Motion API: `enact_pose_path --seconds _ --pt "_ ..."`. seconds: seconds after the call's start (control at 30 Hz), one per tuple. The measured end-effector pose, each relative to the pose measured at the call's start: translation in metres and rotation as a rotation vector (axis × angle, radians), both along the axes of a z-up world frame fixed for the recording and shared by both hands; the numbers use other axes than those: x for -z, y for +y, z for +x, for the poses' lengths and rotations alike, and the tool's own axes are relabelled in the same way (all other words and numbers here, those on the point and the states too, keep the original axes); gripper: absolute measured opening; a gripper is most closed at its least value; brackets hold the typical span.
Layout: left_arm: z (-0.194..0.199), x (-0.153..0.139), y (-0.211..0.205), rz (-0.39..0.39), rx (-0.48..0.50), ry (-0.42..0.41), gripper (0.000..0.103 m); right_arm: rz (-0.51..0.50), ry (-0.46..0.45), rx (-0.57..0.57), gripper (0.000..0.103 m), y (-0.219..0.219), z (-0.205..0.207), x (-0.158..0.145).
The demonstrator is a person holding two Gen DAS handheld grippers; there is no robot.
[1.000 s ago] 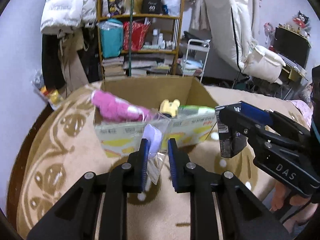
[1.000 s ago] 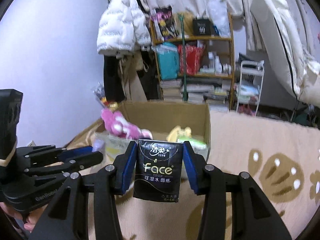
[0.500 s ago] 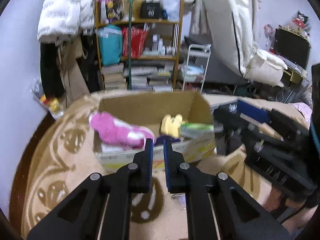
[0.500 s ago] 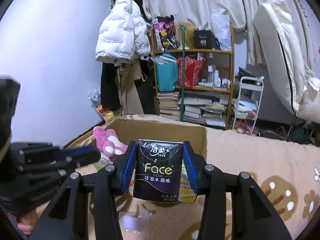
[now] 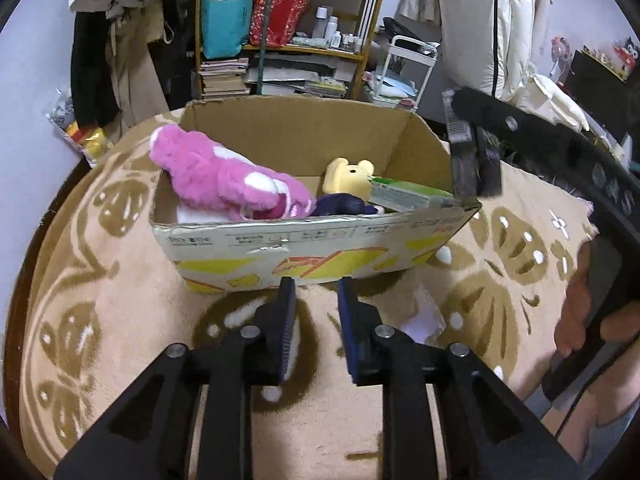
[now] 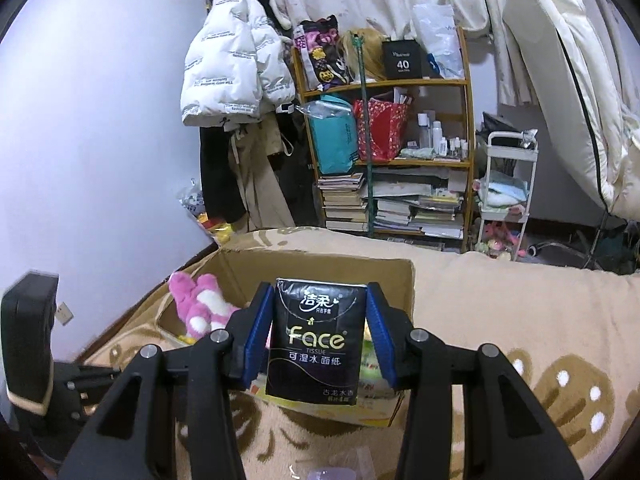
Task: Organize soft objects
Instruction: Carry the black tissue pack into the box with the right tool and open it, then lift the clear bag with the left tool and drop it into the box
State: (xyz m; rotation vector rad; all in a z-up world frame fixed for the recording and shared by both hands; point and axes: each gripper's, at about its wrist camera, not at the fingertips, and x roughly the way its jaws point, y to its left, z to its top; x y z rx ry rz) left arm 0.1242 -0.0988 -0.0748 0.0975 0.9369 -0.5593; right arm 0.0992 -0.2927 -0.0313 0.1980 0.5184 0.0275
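A cardboard box [image 5: 304, 240] stands on the beige patterned blanket. In it lie a pink plush toy [image 5: 224, 176], a small yellow plush [image 5: 346, 178], a dark purple item [image 5: 344, 206] and a green pack [image 5: 408, 196]. My left gripper [image 5: 316, 284] hovers over the blanket just in front of the box; its jaws are opening with nothing between them. A clear wrapper [image 5: 424, 316] lies on the blanket to its right. My right gripper [image 6: 319, 300] is shut on a black tissue pack [image 6: 316, 344], held upright at the box's right end [image 5: 464, 168].
Behind the box [image 6: 320, 272] are a wooden shelf [image 6: 400, 160] with books and bags, hanging coats [image 6: 236, 80], a white trolley [image 6: 508, 184] and a leaning mattress [image 6: 568, 80]. A hand [image 5: 580, 320] grips the right tool. The blanket [image 6: 520, 320] spreads right of the box.
The clear packet with the purple item has left my left jaws, which now stand slightly apart and lower. My right gripper has carried the tissue pack closer to the box.
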Motion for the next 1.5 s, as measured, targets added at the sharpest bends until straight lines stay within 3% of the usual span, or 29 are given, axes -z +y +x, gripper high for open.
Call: enact_pose_path --seconds 0.13,0.2,0.37,0.4,0.43,0.53,0.77,1.1,1.23,1.5 --pt "-0.005 0.003 -0.011 0.017 0.025 -0.019 0.055 0.048 0.028 0.0 0.049 -0.012 0.016 0.002" --pt "-0.008 0.003 -0.016 0.028 0.042 -0.032 0.057 0.071 0.038 0.001 0.049 -0.018 0.023 0.005" --pt "-0.017 0.008 -0.036 0.064 0.097 -0.055 0.082 0.063 0.104 -0.012 0.051 -0.02 0.038 0.015" --pt "-0.018 0.009 -0.038 0.069 0.107 -0.057 0.085 0.07 0.129 -0.026 0.053 -0.02 0.041 0.017" --pt "-0.019 0.011 -0.043 0.078 0.126 -0.058 0.087 0.072 0.147 -0.03 0.062 -0.021 0.043 0.019" --pt "-0.021 0.016 -0.053 0.092 0.168 -0.044 0.09 0.083 0.155 -0.029 0.077 -0.026 0.041 0.02" --pt "-0.026 0.034 -0.08 0.13 0.258 0.022 0.091 0.12 0.177 -0.004 0.091 -0.039 0.021 0.016" --pt "-0.038 0.057 -0.11 0.173 0.336 0.037 0.091 0.132 0.236 0.022 0.093 -0.04 -0.018 0.012" --pt "-0.041 0.072 -0.12 0.195 0.35 0.072 0.091 0.085 0.266 0.061 0.093 -0.042 -0.029 0.013" --pt "-0.051 0.087 -0.137 0.24 0.38 0.006 0.091 0.115 0.334 0.147 0.093 -0.068 -0.049 0.027"
